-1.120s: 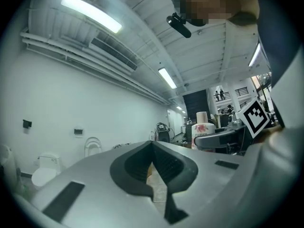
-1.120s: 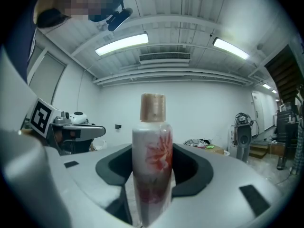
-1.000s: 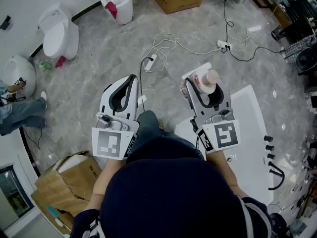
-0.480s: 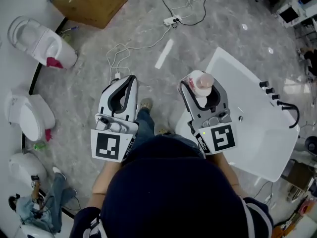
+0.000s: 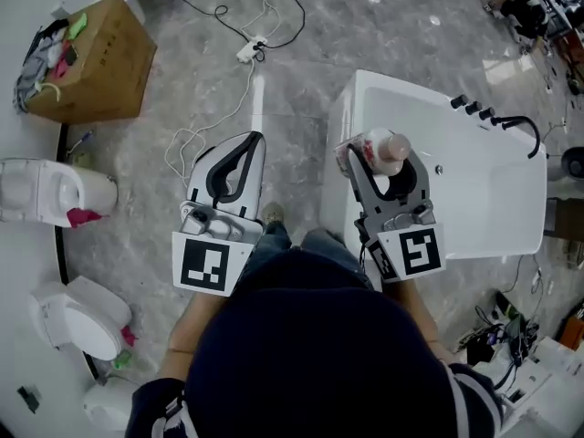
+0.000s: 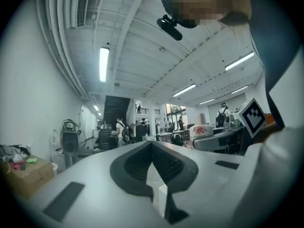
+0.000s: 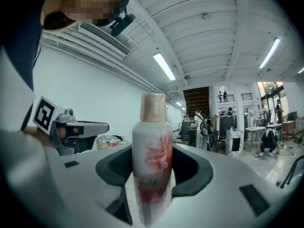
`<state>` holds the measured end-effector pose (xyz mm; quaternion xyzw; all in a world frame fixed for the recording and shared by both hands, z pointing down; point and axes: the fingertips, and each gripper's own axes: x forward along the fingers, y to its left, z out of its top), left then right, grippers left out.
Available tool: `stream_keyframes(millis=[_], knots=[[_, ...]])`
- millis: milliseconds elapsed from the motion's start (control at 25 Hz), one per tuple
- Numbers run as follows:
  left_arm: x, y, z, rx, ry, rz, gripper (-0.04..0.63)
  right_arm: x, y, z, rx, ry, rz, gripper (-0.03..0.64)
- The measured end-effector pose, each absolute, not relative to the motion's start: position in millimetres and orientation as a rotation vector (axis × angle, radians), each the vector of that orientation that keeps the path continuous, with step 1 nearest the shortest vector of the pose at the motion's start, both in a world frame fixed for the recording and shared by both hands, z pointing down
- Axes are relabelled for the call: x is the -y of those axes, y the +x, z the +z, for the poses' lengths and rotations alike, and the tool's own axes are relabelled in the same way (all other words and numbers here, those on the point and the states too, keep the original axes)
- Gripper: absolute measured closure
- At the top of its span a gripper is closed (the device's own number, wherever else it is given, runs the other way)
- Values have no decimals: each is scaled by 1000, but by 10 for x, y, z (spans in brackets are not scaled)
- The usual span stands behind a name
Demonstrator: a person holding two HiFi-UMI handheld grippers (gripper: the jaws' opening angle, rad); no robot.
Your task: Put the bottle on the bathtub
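A white bottle (image 5: 383, 148) with a red flower print and a beige cap (image 7: 153, 107) stands upright between the jaws of my right gripper (image 5: 371, 155), which is shut on it. In the head view the bottle hangs over the near left part of the white bathtub (image 5: 474, 199). My left gripper (image 5: 241, 153) is shut and holds nothing; it hovers over the marble floor left of the tub. In the left gripper view its jaws (image 6: 153, 151) meet at the tips, and the bottle (image 6: 201, 130) shows at the right.
A black faucet (image 5: 518, 126) and knobs sit on the tub's far right rim. A power strip with white cables (image 5: 248, 51) lies on the floor ahead. A cardboard box (image 5: 87, 57) stands at the upper left, toilets (image 5: 55, 194) along the left wall.
The view has swung round: the bathtub has come from the right to lie under my right gripper and the bottle. Both grippers keep their hold and spacing.
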<state>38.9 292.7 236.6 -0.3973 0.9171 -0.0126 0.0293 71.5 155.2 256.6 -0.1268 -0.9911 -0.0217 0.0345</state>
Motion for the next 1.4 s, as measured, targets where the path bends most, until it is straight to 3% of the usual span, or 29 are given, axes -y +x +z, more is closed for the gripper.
stream_keyframes(millis=[640, 1400], knots=[[-2394, -415, 2606, -2742, -1486, 10, 574, -1013, 208, 2759, 3019, -73, -26, 383], [-741, -2635, 2568, -2730, -1524, -44, 574, 551, -2080, 2846, 3037, -92, -22, 383]])
